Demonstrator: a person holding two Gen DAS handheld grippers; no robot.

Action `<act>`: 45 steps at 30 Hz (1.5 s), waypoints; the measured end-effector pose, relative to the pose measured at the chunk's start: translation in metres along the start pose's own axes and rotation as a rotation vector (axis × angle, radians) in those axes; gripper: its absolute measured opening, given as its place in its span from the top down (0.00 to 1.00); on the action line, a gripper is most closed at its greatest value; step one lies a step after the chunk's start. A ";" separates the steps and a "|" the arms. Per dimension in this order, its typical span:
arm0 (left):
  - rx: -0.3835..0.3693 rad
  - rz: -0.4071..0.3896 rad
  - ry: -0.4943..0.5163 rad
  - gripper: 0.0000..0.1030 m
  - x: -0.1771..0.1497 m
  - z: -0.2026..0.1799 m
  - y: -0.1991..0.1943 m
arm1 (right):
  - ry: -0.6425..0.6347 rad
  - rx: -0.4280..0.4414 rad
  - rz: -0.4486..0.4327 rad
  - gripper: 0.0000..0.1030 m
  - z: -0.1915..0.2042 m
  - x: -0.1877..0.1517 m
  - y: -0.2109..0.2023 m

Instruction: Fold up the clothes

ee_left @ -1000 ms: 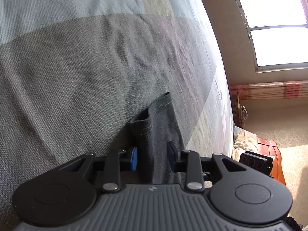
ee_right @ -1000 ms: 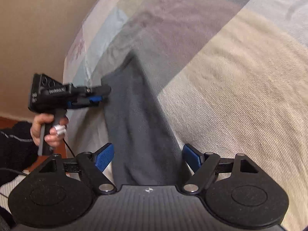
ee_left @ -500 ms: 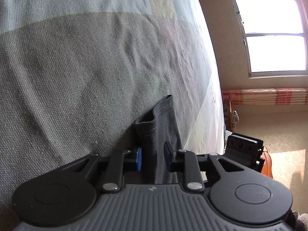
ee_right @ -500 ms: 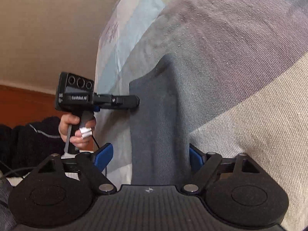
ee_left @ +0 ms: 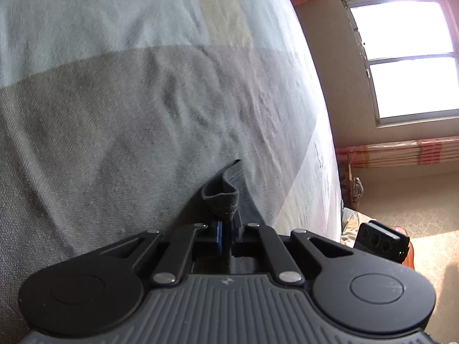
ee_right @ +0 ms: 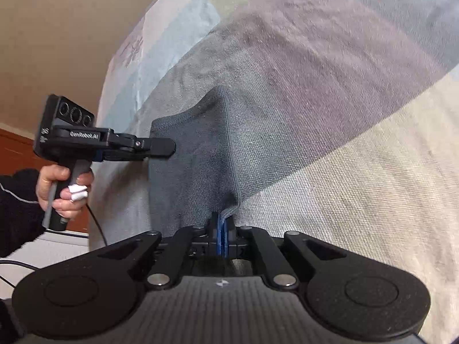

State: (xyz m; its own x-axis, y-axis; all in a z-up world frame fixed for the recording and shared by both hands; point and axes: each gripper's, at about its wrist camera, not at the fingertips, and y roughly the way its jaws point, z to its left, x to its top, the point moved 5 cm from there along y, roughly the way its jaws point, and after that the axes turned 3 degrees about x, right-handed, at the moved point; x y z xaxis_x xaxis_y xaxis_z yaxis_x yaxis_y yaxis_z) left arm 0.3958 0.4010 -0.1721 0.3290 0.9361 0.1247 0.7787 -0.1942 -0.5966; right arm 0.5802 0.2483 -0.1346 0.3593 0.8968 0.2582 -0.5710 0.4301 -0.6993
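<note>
cloth: dark grey, flat on the bed, long axis runs pretty much from one tool to the other

left tool: pinched on the hemmed corner, fabric curls up just ahead of it

right tool: clamped on the near edge, cloth fans out ahead toward the left tool

room: loads of bare bedspread ahead and right of the right tool; bed edge close behind the left

change: both were spread a second ago, now both are pressed onto the cloth
</note>
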 end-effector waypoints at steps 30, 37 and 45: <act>0.125 0.001 0.040 0.98 -0.001 0.005 0.014 | 0.137 0.056 -0.103 0.56 -0.028 0.012 -0.009; 0.111 0.014 0.047 0.98 -0.004 0.005 0.016 | 0.044 -0.009 -0.110 0.66 -0.001 0.043 0.027; 0.046 0.010 0.080 0.98 0.004 -0.020 0.009 | 0.063 -0.192 -0.273 0.98 0.016 0.039 0.000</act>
State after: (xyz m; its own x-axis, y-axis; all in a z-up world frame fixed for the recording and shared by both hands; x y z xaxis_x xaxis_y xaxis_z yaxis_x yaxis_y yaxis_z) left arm 0.4149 0.3968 -0.1617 0.3795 0.9075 0.1801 0.7501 -0.1878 -0.6341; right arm 0.5826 0.2853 -0.1142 0.5280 0.7406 0.4155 -0.3005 0.6206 -0.7243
